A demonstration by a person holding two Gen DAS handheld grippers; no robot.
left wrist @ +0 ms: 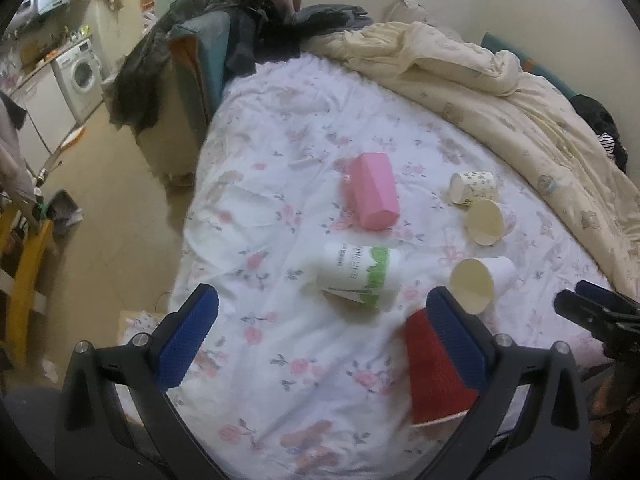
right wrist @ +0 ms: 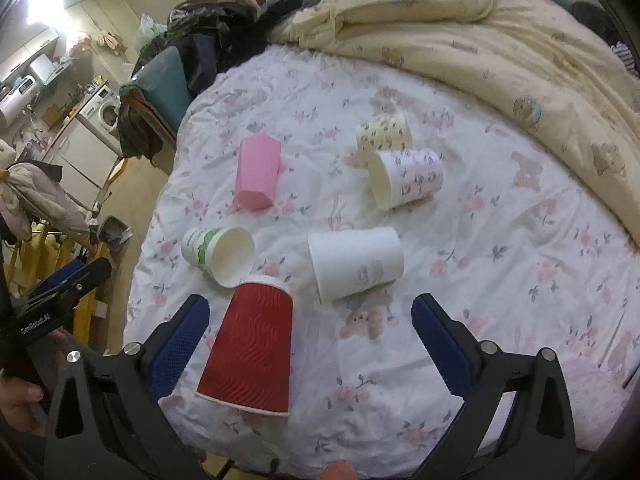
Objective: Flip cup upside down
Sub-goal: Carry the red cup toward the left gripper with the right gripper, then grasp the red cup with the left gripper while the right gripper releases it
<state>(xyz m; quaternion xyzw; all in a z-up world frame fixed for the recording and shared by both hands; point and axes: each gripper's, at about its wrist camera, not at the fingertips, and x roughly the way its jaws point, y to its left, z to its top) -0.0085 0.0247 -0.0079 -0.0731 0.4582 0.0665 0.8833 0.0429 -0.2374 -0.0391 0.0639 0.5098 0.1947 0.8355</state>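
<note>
Red cup (right wrist: 250,346) stands inverted nr bed's (right wrist: 500,300) front edge. L gripper (left wrist: 320,340) & R gripper (right wrist: 310,344): jaws wide open, holding nothing.

Both my wrist cameras look down close over the bed (left wrist: 280,344), facing the wall; each shows the same red cup (right wrist: 250,344) and the cups beyond.

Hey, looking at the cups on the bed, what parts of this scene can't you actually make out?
- red cup: left wrist view, right side hidden behind the left gripper finger.
- green-and-white cup: its print is blurred, unreadable.
- yellow patterned cup: right wrist view, its mouth is hidden by the pink patterned cup.
- right gripper: wide open, empty.
</note>
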